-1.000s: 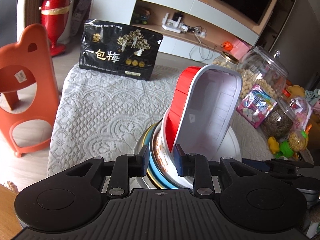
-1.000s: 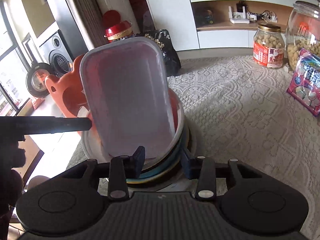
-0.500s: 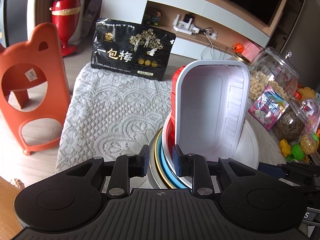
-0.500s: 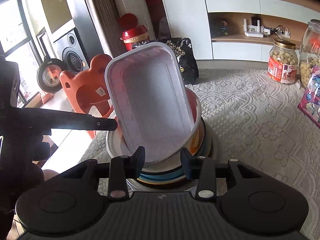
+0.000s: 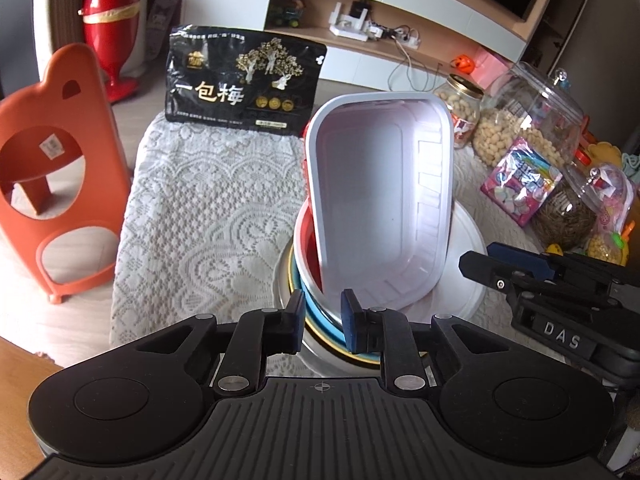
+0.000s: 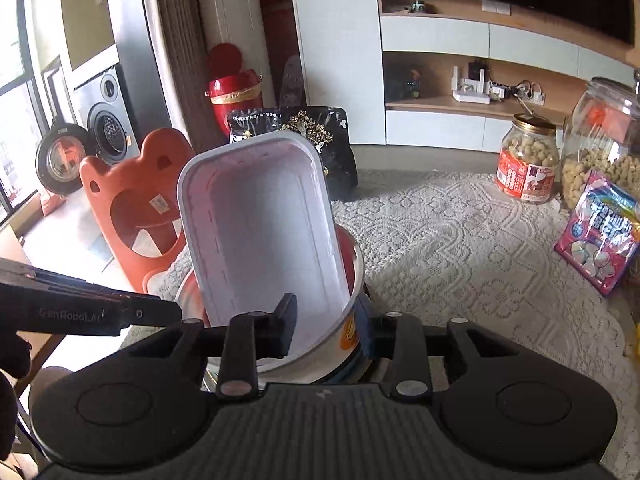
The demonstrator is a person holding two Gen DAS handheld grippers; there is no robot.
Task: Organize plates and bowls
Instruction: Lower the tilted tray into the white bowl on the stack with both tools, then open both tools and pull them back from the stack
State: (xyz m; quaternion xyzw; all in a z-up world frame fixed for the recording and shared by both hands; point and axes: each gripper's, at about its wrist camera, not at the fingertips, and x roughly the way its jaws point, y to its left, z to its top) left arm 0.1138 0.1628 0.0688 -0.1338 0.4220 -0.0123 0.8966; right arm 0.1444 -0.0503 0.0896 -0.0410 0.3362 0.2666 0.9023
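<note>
A stack of bowls and plates (image 5: pixel 320 312) sits on the lace tablecloth, with white, blue and yellow rims. A white rectangular tub with a red outside (image 5: pixel 380 200) leans upright in the top white bowl (image 6: pixel 344 336). My left gripper (image 5: pixel 322 322) is shut on the near rims of the stack. My right gripper (image 6: pixel 328 328) straddles the white bowl's rim and the tub (image 6: pixel 260 232); I cannot tell whether its pads press on them. The right gripper shows at the right edge of the left wrist view (image 5: pixel 520 272).
A black snack bag (image 5: pixel 244 84) stands at the table's far edge. Jars of snacks (image 5: pixel 528 116) and a pink candy bag (image 5: pixel 520 180) crowd the right side. An orange plastic stool (image 5: pixel 52 184) stands on the floor to the left. The lace tablecloth (image 6: pixel 460 248) covers the table.
Both grippers and the stack have shifted. The tub has turned, so its open side faces the left camera more. The right gripper has come closer over the bowl's rim.
</note>
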